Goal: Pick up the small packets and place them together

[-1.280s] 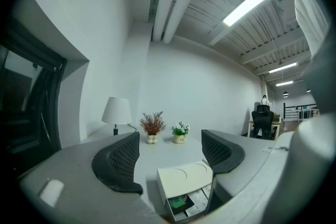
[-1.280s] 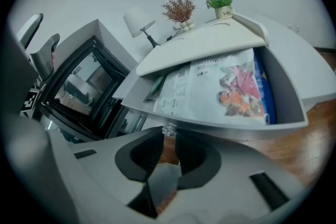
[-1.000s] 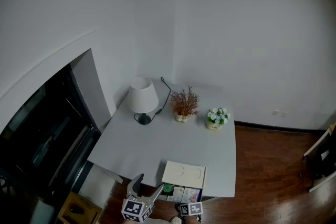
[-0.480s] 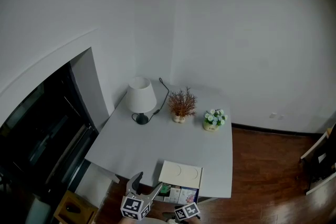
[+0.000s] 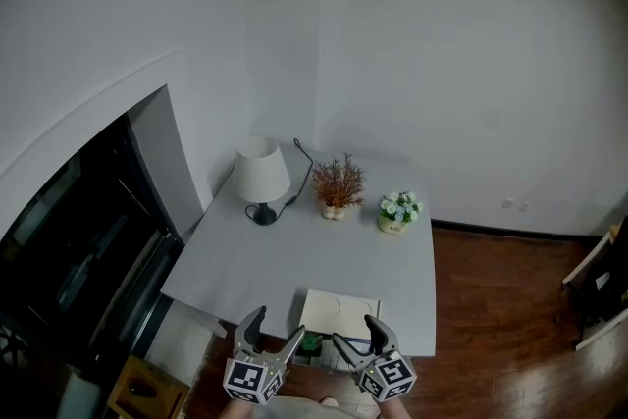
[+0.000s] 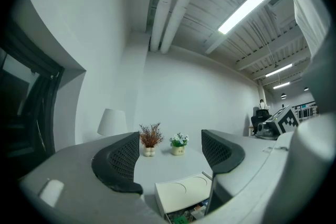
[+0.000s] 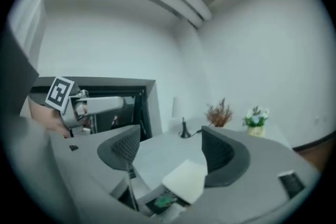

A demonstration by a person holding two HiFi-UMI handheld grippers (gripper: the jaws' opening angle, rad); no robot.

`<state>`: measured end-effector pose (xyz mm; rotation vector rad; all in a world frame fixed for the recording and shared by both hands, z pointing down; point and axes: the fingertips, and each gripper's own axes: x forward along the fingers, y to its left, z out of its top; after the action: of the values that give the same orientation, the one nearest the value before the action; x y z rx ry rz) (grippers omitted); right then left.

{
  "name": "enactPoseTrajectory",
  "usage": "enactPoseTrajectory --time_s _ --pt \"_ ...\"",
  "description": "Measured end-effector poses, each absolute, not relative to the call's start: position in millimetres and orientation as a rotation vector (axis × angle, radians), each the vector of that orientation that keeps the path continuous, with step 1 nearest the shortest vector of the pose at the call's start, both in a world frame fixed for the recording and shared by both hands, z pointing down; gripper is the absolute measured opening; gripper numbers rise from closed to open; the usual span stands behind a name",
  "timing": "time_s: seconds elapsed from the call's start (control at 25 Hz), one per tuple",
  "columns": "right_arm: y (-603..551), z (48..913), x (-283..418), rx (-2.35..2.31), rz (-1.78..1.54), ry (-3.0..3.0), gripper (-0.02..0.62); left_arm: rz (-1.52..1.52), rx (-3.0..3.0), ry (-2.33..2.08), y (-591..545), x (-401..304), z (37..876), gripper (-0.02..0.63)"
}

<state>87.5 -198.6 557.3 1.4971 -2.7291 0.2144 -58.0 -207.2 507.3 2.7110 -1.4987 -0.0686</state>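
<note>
Small colourful packets (image 5: 314,344) lie in an open box under a white lid (image 5: 339,312) at the near edge of the grey table (image 5: 294,250). My left gripper (image 5: 276,329) hovers open just left of the packets with nothing between its fingers. To the right of it my right gripper (image 5: 355,333) is open too and covers part of the packets. Its jaws have just swung wide and then closed a little, with nothing between them. The left gripper view shows the packets (image 6: 186,215) below the lid (image 6: 181,193), low between the jaws. The right gripper view shows them (image 7: 165,201) as well.
A white lamp (image 5: 261,171) with its cable, a dried plant (image 5: 337,183) and a pot of flowers (image 5: 396,209) stand along the table's far side. A dark screen (image 5: 88,245) fills the left, a wooden crate (image 5: 145,392) sits below it, and wooden floor (image 5: 510,309) lies to the right.
The right gripper has come up from the bottom edge into full view with its jaws spread. The left gripper has risen slightly. The table has shifted a little in the view.
</note>
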Motion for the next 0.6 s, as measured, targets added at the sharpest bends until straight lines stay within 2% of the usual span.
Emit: enactPoseTrajectory --time_s 0.24,0.6 --pt "-195.1 509.2 138.8 1.762 -0.014 -2.7 0.359 -0.099 2.745 -1.493 -201.7 -55.3 496.0 0.353" --pt "-177.1 499.9 145.8 1.877 -0.166 -2.636 0.359 -0.135 2.752 -1.505 -195.9 -61.7 490.3 0.341"
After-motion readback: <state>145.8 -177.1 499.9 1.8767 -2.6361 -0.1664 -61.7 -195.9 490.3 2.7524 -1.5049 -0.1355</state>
